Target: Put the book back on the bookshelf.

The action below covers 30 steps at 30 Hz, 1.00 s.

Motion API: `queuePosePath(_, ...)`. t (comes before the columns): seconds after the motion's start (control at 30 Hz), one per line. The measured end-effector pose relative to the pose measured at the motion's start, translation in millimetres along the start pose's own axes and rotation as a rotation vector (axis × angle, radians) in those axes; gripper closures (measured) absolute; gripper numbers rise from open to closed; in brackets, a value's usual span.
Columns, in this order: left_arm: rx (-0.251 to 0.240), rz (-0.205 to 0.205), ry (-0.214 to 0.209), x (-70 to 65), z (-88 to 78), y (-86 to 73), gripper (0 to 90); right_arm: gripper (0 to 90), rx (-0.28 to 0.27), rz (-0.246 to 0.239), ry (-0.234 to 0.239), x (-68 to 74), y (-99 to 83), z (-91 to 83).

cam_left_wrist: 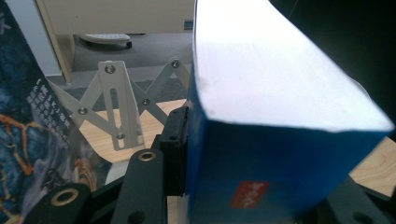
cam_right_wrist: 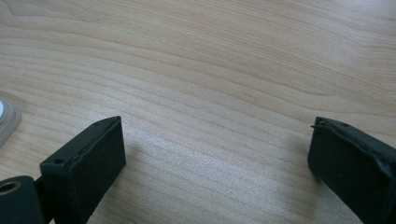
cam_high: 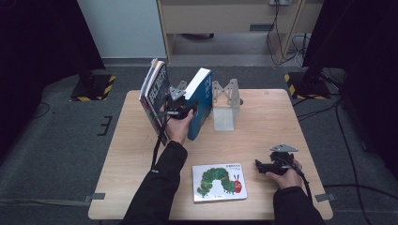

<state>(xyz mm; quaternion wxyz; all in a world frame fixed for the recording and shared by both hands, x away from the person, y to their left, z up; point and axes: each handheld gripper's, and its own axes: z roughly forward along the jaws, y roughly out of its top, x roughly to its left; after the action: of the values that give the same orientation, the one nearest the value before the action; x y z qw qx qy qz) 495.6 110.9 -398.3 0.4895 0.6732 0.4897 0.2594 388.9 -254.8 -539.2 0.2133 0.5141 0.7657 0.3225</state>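
From above, the left tool [cam_high: 180, 108] sits at the far middle of the wooden counter [cam_high: 263, 122], its jaws pinching the lower part of a thick blue book [cam_high: 201, 101] that stands upright, tilted slightly. Just left of it, a stack of dark-covered books [cam_high: 155, 91] leans the other way, so the two form a V. To the right of the blue book stands a pale metal bookend [cam_high: 225, 105], close to it but whether touching cannot be told.

The left tool's own view adds detail the high view lacks: the blue book [cam_left_wrist: 280, 154] has a glossy cover with a small red label near its base, and a smooth white block of page edges on top. One black pad presses flat against its cover. The bookend [cam_left_wrist: 123, 105] proves to be a lattice of crossed flat strips joined by rivets. The dark cover [cam_left_wrist: 28, 140] at the left edge carries orange and blue artwork.

The right tool [cam_high: 277, 165] rests low at the near right of the counter, jaws spread wide with nothing between them; its own view shows bare pale wood grain [cam_right_wrist: 210, 70] and matt black rubber pads.

A flat white picture book [cam_high: 219, 182] with a green caterpillar lies near the front edge, well apart from both tools.
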Motion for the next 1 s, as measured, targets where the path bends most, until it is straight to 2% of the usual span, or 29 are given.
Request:
queuePosePath(0.1,-0.005,0.004,-0.006,-1.2,1.6,-0.3,58.8,4.5,0.0,0.0,0.0,0.0,0.0,0.1)
queuePosePath(0.23,-0.02,-0.002,-0.039,1.6,-1.8,-4.5,56.9,4.5,0.0,-0.001,0.001,0.1,0.0,0.0)
queuePosePath(0.43,-0.046,0.016,-0.081,5.4,-15.0,-15.1,54.3,4.5,0.0,-0.001,0.001,0.1,0.0,0.0)
queuePosePath(0.57,-0.04,0.017,-0.102,10.3,-23.8,-21.2,54.5,4.5,0.0,-0.001,0.001,0.2,0.0,0.0)
queuePosePath(0.7,-0.049,0.023,-0.102,10.7,-26.1,-26.0,56.0,4.6,-0.001,-0.002,0.0,0.3,0.0,0.0)
queuePosePath(0.87,-0.033,0.039,-0.073,6.4,-25.8,-23.3,57.8,4.6,-0.001,-0.001,0.0,0.3,0.0,0.0)
queuePosePath(1.0,-0.019,0.026,-0.066,6.6,-24.2,-20.4,58.0,4.6,-0.001,-0.002,0.0,0.3,0.0,0.1)
